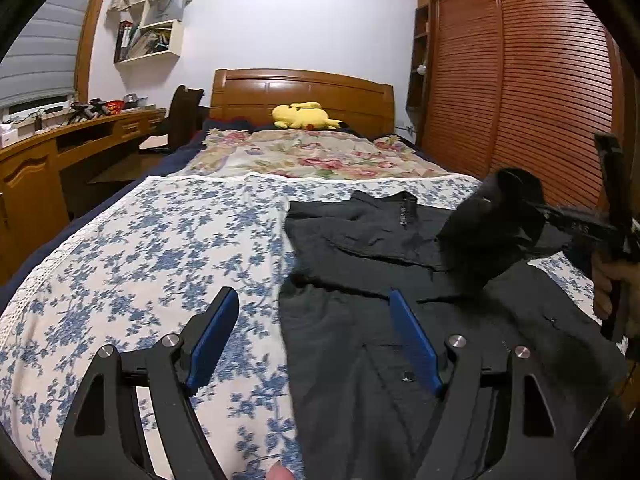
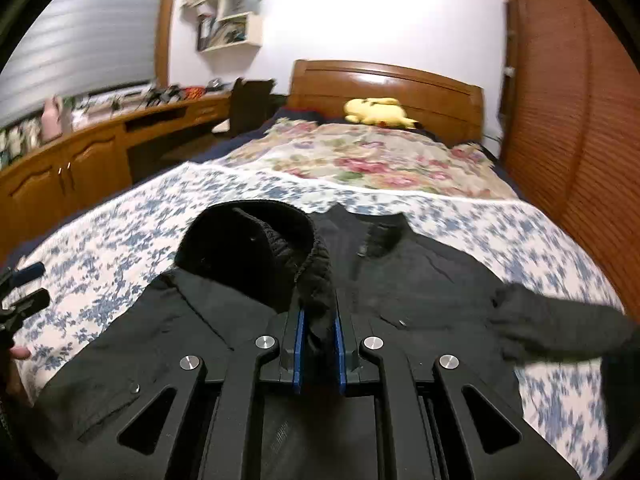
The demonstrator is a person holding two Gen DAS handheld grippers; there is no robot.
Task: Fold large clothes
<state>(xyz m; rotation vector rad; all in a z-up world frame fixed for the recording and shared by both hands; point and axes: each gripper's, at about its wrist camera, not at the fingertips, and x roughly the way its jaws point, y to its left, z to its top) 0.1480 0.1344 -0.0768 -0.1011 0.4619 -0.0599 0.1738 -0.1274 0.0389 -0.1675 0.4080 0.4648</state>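
Right gripper (image 2: pixel 318 344) clamped on ribbed cuff (image 2: pixel 316 276) of black jacket (image 2: pixel 420 272); left gripper (image 1: pixel 312 336) apart, idle. Risk: cuff grip looks shallow, may slip mid-fold.

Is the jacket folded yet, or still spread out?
Mostly spread: the jacket lies flat on the bed, while the right gripper lifts one ribbed cuff.

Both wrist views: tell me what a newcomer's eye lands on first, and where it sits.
The black jacket spread on the blue-flowered bedspread stands out first, its ribbed cuff pinched in the right gripper and lifted above the cloth. Next comes the yellow plush toy lying against the wooden headboard. The left gripper hangs open over the jacket's edge.
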